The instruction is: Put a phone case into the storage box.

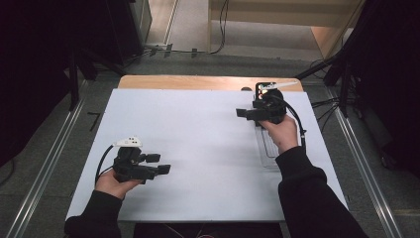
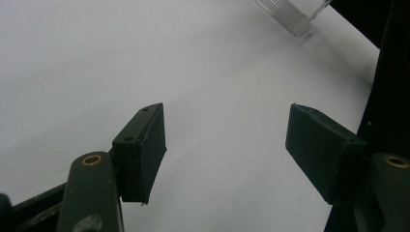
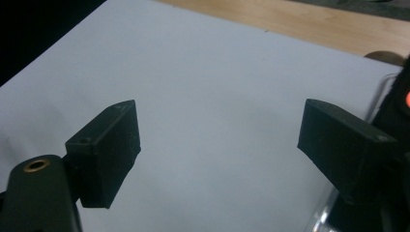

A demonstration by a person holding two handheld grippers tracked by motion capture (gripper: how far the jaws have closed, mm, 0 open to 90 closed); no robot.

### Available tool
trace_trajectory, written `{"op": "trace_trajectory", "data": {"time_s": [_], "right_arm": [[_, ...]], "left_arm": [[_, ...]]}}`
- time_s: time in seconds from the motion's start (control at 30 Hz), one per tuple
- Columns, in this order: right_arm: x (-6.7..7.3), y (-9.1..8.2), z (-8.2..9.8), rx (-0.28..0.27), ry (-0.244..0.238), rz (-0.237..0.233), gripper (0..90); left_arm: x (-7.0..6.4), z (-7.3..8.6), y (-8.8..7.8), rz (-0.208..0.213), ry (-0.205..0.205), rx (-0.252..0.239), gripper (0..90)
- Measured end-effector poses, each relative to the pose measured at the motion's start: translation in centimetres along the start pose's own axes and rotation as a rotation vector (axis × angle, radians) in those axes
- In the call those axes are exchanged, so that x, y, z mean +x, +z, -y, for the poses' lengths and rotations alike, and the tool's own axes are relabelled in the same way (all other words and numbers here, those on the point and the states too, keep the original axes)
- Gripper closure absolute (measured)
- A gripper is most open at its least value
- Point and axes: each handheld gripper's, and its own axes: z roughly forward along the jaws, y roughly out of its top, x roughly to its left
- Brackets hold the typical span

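Note:
My left gripper (image 1: 158, 163) hovers low over the near left part of the white sheet (image 1: 198, 134), jaws pointing right. In the left gripper view the left gripper (image 2: 225, 140) stands open, with bare white sheet (image 2: 145, 58) between its pads. My right gripper (image 1: 242, 114) is held over the far right of the sheet, jaws pointing left. Seen through the right gripper view, the right gripper (image 3: 220, 140) is open too, and nothing lies between its pads.
A clear ridged plastic tray (image 1: 267, 146) lies on the sheet under the right hand; its ridged end (image 2: 290, 12) shows in the left gripper view. A black device with an orange light (image 1: 265, 89) stands at the far right. Bare wooden tabletop (image 1: 198, 82) runs behind the sheet.

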Motion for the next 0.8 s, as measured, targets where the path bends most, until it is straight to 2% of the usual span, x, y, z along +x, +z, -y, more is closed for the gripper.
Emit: {"op": "trace_trajectory", "data": {"time_s": [0.13,0.17,0.23,0.33,0.5,0.67,0.8], "right_arm": [[1.5,0.0,1.0,0.042,-0.056,-0.004,13.9],[1.8,-0.1,1.3,0.048,-0.062,-0.014,14.2],[2.3,-0.2,1.8,0.053,-0.074,-0.038,23.3],[3.0,-0.5,2.7,0.062,-0.088,-0.077,24.3],[4.4,-1.2,4.0,0.089,-0.14,-0.101,28.6],[4.9,-1.8,5.7,0.119,-0.143,-0.137,29.3],[5.1,-2.5,7.1,0.136,-0.173,-0.15,29.1]], "left_arm": [[0.1,0.0,-0.1,0.006,-0.001,-0.004,31.1],[0.1,0.0,-0.1,0.007,0.0,-0.004,31.1],[0.0,0.0,-0.2,0.007,0.002,-0.002,31.1],[-0.2,0.0,-0.3,0.01,0.009,-0.003,31.0],[-0.6,0.1,-0.3,0.019,0.025,0.001,31.0],[-0.8,0.3,-0.4,0.024,0.031,0.003,31.1],[-0.9,0.6,-0.3,0.033,0.031,0.003,31.0]]}}
